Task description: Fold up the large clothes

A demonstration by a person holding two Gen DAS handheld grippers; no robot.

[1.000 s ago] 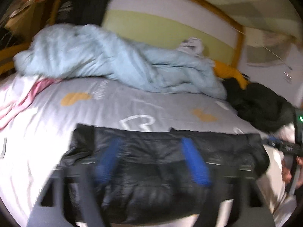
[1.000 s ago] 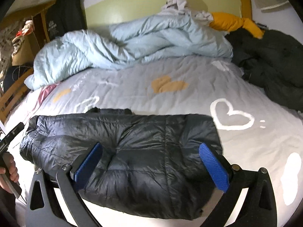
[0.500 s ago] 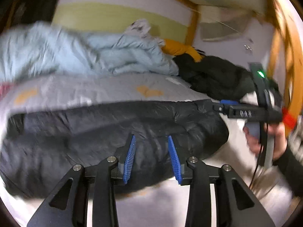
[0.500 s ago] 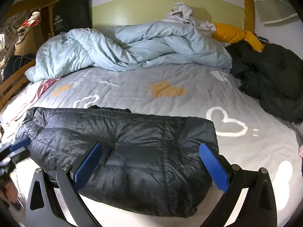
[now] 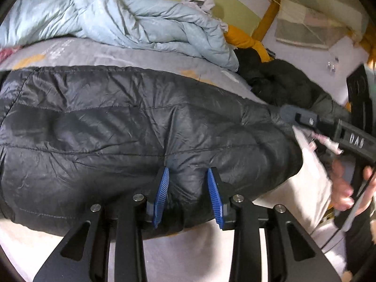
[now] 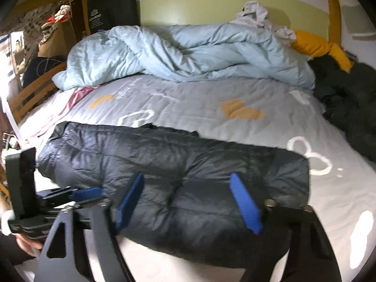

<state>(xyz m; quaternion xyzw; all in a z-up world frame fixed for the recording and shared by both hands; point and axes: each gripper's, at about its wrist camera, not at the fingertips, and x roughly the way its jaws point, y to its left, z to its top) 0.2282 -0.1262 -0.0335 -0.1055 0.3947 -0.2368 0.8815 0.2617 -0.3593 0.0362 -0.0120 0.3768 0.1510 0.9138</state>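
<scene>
A black quilted puffer jacket (image 5: 131, 131) lies folded into a long band across the near edge of the bed; it also shows in the right wrist view (image 6: 188, 178). My left gripper (image 5: 187, 172) pinches a fold of the jacket's near edge between its blue pads (image 5: 162, 192). My right gripper (image 6: 187, 179) is open, its blue pads (image 6: 245, 205) straddling the jacket's near edge. The right gripper's body shows at the right of the left wrist view (image 5: 333, 131).
A grey bedsheet (image 6: 211, 98) with heart prints covers the bed. A crumpled light blue duvet (image 6: 188, 54) lies at the back. A dark coat pile (image 6: 347, 98) and a yellow garment (image 6: 317, 47) sit at the back right. A wooden bed frame (image 6: 30, 94) stands on the left.
My left gripper has swung right, moved in and closed on the jacket's near edge. My right gripper has narrowed its opening and moved closer to the jacket.
</scene>
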